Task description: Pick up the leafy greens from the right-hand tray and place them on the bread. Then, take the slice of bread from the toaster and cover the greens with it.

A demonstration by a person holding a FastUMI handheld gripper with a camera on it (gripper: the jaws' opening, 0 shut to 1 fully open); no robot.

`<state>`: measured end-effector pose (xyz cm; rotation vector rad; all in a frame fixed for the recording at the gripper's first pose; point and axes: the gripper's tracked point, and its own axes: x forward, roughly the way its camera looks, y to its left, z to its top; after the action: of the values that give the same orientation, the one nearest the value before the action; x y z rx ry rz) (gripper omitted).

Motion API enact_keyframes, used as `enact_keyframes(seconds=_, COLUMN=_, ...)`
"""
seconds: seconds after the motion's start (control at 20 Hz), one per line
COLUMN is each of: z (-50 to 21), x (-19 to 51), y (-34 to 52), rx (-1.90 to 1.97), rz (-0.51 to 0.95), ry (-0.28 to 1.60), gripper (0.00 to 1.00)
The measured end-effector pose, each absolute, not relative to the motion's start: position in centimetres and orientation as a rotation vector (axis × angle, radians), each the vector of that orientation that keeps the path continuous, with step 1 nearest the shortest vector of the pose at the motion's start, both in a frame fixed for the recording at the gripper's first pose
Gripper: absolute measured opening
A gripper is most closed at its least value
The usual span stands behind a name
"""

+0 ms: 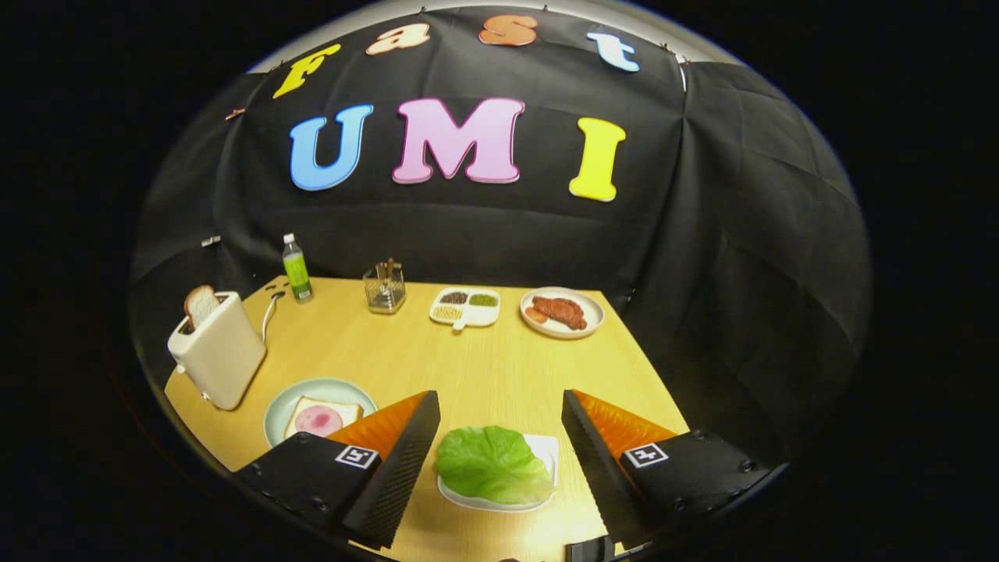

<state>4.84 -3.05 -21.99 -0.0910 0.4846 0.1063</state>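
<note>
— Reporting position: where do the leafy greens (492, 464) lie from your claw (499, 417)?

— Directly between my fingers and a little below them, on a white tray (546, 449), long axis running across, finger to finger. I judge a straight descent suffices.

— Claw condition?

— Spread wide, holding nothing, touching nothing.

— Destination?

— The bread (321, 418) sits on a plate (312, 388) just beyond my left finger; the toaster (217, 349) stands further left on the surface (484, 359).
</note>
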Motion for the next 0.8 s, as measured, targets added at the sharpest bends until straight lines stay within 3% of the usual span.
enact_keyframes(seconds=0.8, z=-36.8, x=5.0, y=-3.9, rx=-0.138, rz=0.212, ry=0.826, gripper=0.98)
